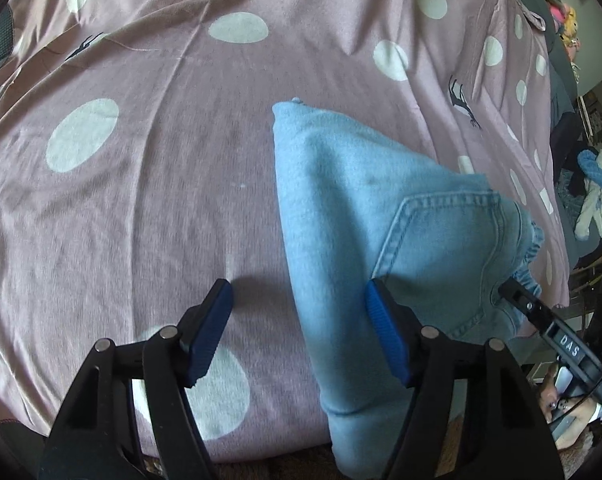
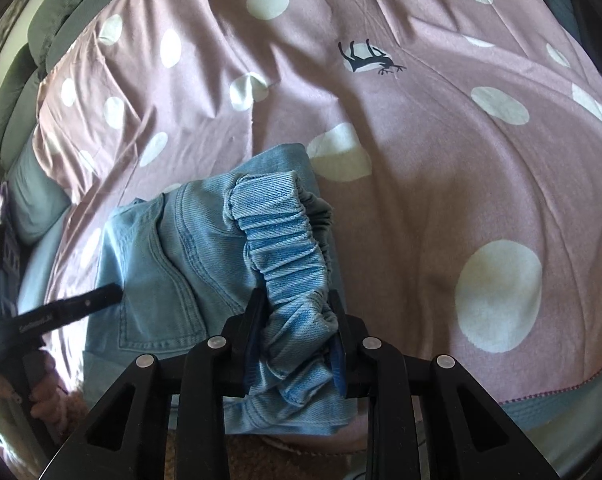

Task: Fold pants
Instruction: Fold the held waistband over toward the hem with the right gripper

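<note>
Mostly folded: pants (image 1: pixel 381 216) doubled; right gripper (image 2: pixel 297 320) clamped on waistband (image 2: pixel 285 240), left gripper (image 1: pixel 299 312) wide open, empty; final fold pending.

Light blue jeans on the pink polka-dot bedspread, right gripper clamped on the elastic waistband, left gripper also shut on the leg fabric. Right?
Not quite. The left gripper is open, its jaws spread wide over the jeans, as the left wrist view shows. The rest holds: the right gripper is clamped on the waistband, on the pink polka-dot bedspread.

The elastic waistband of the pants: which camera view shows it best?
The right wrist view: the gathered waistband fills the centre, pinched in the right claw. The left wrist view shows only a ruffled edge.
</note>
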